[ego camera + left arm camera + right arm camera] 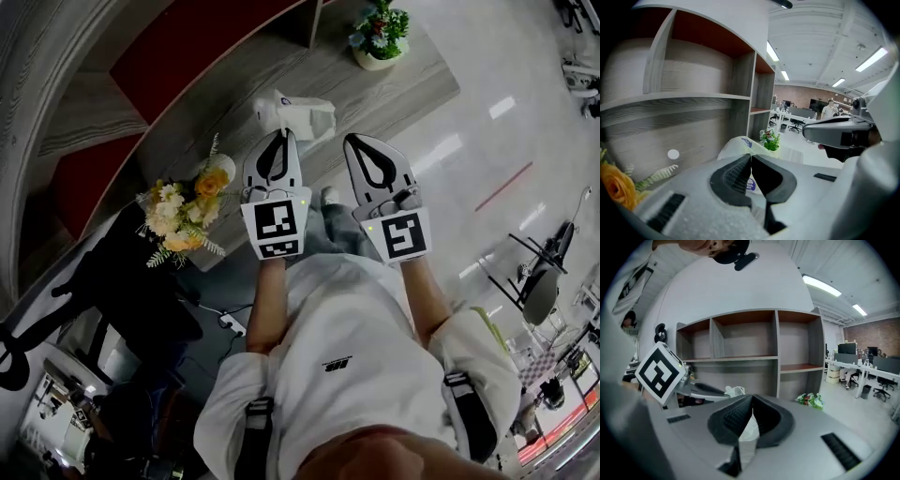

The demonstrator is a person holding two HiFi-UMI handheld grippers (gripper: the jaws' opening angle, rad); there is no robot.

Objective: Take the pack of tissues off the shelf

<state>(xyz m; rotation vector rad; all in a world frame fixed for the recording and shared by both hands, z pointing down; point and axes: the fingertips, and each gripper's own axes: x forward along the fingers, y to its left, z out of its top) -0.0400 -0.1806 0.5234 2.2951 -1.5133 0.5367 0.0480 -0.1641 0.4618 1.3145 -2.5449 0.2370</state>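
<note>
Grey wood-grain boards form the shelf unit (750,341), its square compartments backed in dull red-brown. A low ledge (412,84) of the same streaked grain runs along its foot above a glossy pale floor (487,122). At the ledge's left end stands a bouquet (183,214) of orange and cream flowers with feathery leaves, and at its right end a potted plant (380,37) in a round white pot. Between them, close to the ledge's back edge, is the pack of tissues (305,114), a soft, pillowy block in crinkled white film with a small blue label. The left gripper (751,157), matte pale grey with black ribbed pads (733,176), has its jaws closed tip to tip and nips the film at the pack's near edge. Whether the pack's underside touches the ledge cannot be told. The right gripper (751,409) hangs just beside it, near the pack's right corner, its jaws likewise pressed together at the tips. A pale sliver shows in the slot below them, too unclear to name.
</note>
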